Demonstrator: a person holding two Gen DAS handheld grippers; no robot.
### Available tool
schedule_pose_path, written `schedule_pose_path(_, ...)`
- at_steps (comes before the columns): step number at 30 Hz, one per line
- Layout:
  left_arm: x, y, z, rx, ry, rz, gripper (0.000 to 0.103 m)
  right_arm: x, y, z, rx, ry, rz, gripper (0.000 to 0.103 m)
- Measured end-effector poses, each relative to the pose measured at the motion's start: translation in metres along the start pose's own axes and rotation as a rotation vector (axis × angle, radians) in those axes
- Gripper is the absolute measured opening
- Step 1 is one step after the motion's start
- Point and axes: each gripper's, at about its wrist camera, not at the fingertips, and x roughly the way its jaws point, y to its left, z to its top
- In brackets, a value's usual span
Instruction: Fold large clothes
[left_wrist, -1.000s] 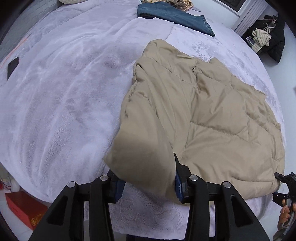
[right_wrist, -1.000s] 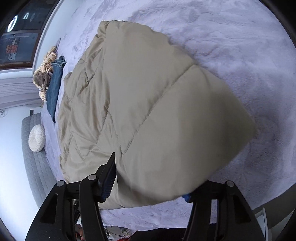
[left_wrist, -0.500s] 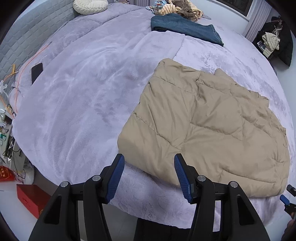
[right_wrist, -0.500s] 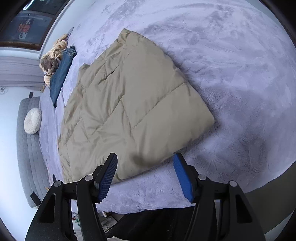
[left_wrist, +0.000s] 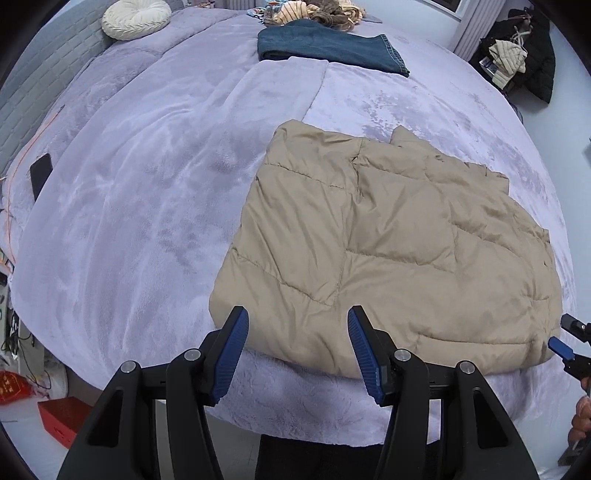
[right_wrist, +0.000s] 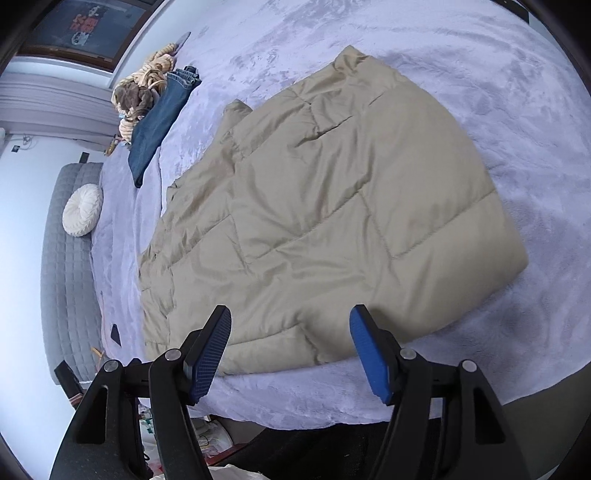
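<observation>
The tan quilted down jacket (left_wrist: 388, 254) lies folded into a rough puffy rectangle on the near part of the bed (left_wrist: 147, 206), close to the front edge. The shell is that smooth, slightly shiny nylon with stitched lines cutting it into fat diagonal panels, and it's crinkled all over. In the right wrist view the same jacket (right_wrist: 325, 221) shows a thick rounded fold along its right side.

The bed cover is a fuzzy lavender plush with brushed swirl marks in the nap.

The left gripper (left_wrist: 297, 345) hangs above the jacket's near edge, its ribbed blue pads (left_wrist: 231, 350) parted with nothing between them. The right gripper (right_wrist: 291, 350) is also released, jaws opening, nothing caught in them.

Farther back there's folded dark blue denim jeans (left_wrist: 328, 50), a cream round pleated cushion (left_wrist: 135, 18) by the grey quilted headboard (right_wrist: 62, 266), and a flat black phone (left_wrist: 40, 175) at the bed's left side.
</observation>
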Motion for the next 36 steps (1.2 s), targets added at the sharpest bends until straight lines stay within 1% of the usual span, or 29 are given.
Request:
schedule_pose_path(4,0.006,0.010,0.016,0.033,0.014,-0.021,0.058,0.020,0.028,-0.002,-0.018,0.014,-0.003,0.070)
schedule_pose_path(6,0.009,0.013,0.023,0.057,0.017,-0.018,0.058,0.027,0.039,-0.002,-0.020,0.015,-0.008,0.071)
schedule_pose_path(7,0.010,0.015,0.026,0.065,0.019,-0.017,0.063,0.029,0.044,-0.002,-0.022,0.016,-0.011,0.073)
schedule_pose_path(8,0.011,0.017,0.030,0.069,0.019,-0.017,0.088,0.033,0.050,-0.003,-0.025,0.018,-0.014,0.074)
schedule_pose_path(9,0.010,0.020,0.032,0.067,0.006,-0.014,0.102,0.035,0.055,-0.003,-0.029,0.020,-0.018,0.074)
schedule_pose_path(10,0.009,0.022,0.035,0.066,-0.015,-0.009,0.102,0.039,0.061,-0.003,-0.034,0.024,-0.025,0.074)
schedule_pose_path(11,0.010,0.024,0.038,0.071,-0.015,-0.009,0.102,0.041,0.065,-0.003,-0.038,0.026,-0.033,0.074)
schedule_pose_path(16,0.024,0.034,0.051,0.067,0.013,-0.009,0.102,0.049,0.081,-0.003,-0.044,0.033,-0.059,0.074)
schedule_pose_path(18,0.027,0.036,0.055,0.074,0.012,-0.004,0.102,0.050,0.085,-0.003,-0.043,0.030,-0.067,0.074)
schedule_pose_path(19,0.028,0.037,0.057,0.081,0.008,0.004,0.102,0.051,0.088,-0.003,-0.045,0.028,-0.072,0.076)
schedule_pose_path(21,0.031,0.039,0.060,0.095,0.006,0.009,0.102,0.054,0.095,-0.003,-0.056,0.023,-0.082,0.082)
schedule_pose_path(23,0.035,0.042,0.064,0.102,0.015,-0.002,0.102,0.058,0.102,-0.005,-0.073,0.025,-0.088,0.085)
schedule_pose_path(27,0.044,0.048,0.068,0.105,0.043,-0.029,0.102,0.070,0.117,-0.013,-0.104,0.039,-0.107,0.087)
schedule_pose_path(28,0.047,0.050,0.068,0.102,0.052,-0.035,0.102,0.074,0.120,-0.015,-0.117,0.048,-0.113,0.089)
schedule_pose_path(33,0.058,0.055,0.069,0.104,0.063,-0.047,0.102,0.091,0.139,-0.025,-0.192,0.090,-0.121,0.090)
schedule_pose_path(36,0.068,0.058,0.070,0.107,0.098,-0.096,0.102,0.100,0.148,-0.030,-0.222,0.104,-0.136,0.090)
